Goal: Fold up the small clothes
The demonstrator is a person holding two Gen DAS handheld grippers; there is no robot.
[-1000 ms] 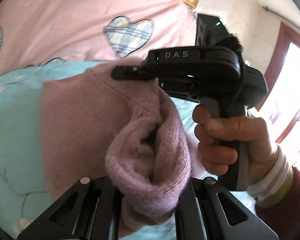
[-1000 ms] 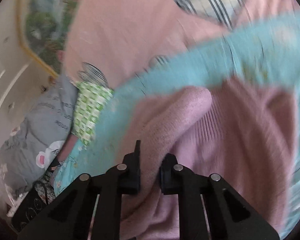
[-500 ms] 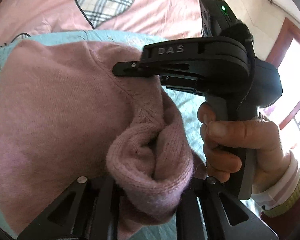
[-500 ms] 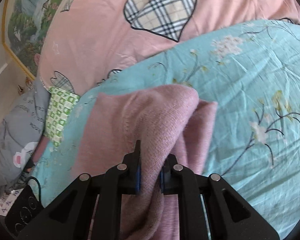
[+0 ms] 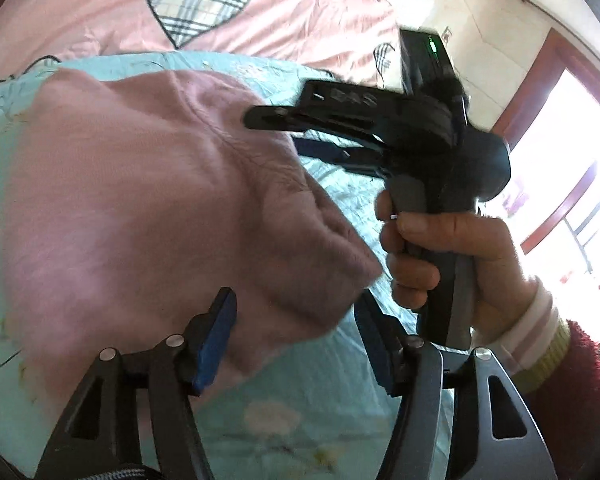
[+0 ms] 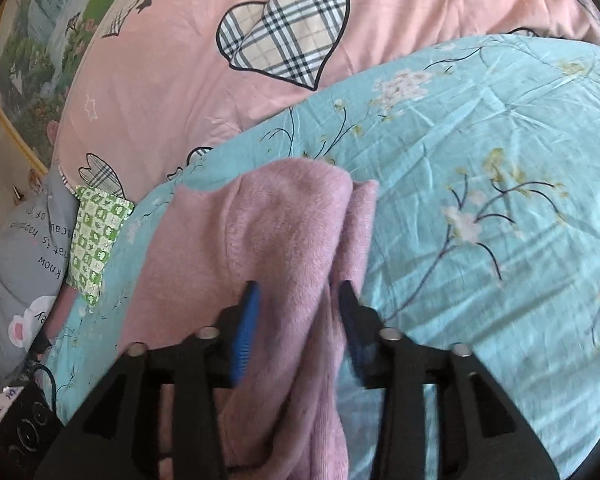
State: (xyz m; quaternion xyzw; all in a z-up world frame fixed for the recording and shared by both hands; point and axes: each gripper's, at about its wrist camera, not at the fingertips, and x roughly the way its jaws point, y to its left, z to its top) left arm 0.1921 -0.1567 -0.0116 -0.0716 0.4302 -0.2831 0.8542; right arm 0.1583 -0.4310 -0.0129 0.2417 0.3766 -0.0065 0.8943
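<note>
A pink knit sweater (image 5: 132,208) lies folded on a light blue floral bedspread (image 5: 300,408). My left gripper (image 5: 296,332) is open, its blue pads spread on either side of the sweater's near edge. My right gripper (image 6: 298,312) is open too, its jaws apart around a folded ridge of the same sweater (image 6: 284,232). In the left wrist view the right gripper (image 5: 284,128) hovers over the sweater's far right edge, held by a hand in a dark red sleeve.
A pink quilt with plaid hearts (image 6: 284,28) lies beyond the blue bedspread (image 6: 500,200). A green patterned cloth (image 6: 96,236) and a grey pillow (image 6: 16,264) sit at the left. A bright window (image 5: 572,184) is on the right.
Both grippers were shut on sweater folds; now both have opened and let go. The sweater has dropped flat onto the bedspread.
</note>
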